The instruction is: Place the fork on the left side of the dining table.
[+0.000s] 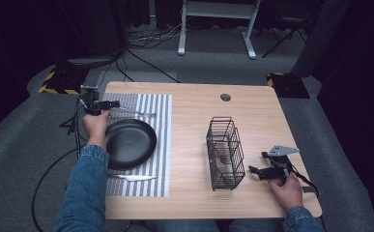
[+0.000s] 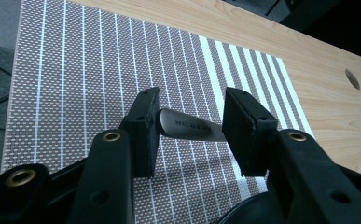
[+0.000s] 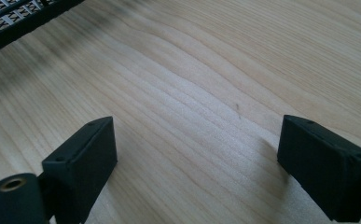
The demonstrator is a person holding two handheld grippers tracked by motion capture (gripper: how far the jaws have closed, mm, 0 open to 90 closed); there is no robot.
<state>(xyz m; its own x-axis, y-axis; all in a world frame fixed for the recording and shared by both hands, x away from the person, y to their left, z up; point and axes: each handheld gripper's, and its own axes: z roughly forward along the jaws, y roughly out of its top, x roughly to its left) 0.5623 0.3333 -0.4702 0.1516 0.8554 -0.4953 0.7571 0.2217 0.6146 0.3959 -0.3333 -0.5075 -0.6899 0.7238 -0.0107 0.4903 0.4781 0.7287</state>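
— Where was your left gripper (image 1: pixel 108 104)?

— You held it at the far left corner of the striped placemat (image 1: pixel 163 145), just beyond the black plate (image 1: pixel 129 140). Its jaws stood apart, with the handle end of a metal fork (image 2: pixel 190 126) lying flat on the mat between them. Whether the pads (image 2: pixel 145 128) touched the steel, I could not tell.

— And the rest of the fork?

— It ran along the mat's far edge, toward the table's middle (image 1: pixel 136 112). A knife (image 1: pixel 134 178) lay on the mat's near side of the plate.

— My right gripper (image 1: pixel 257 163)?

— You rested it near the wooden table's (image 3: pixel 206 84) right front edge, jaws wide apart over bare wood — just beside the black wire basket (image 1: pixel 224 152), holding nothing.
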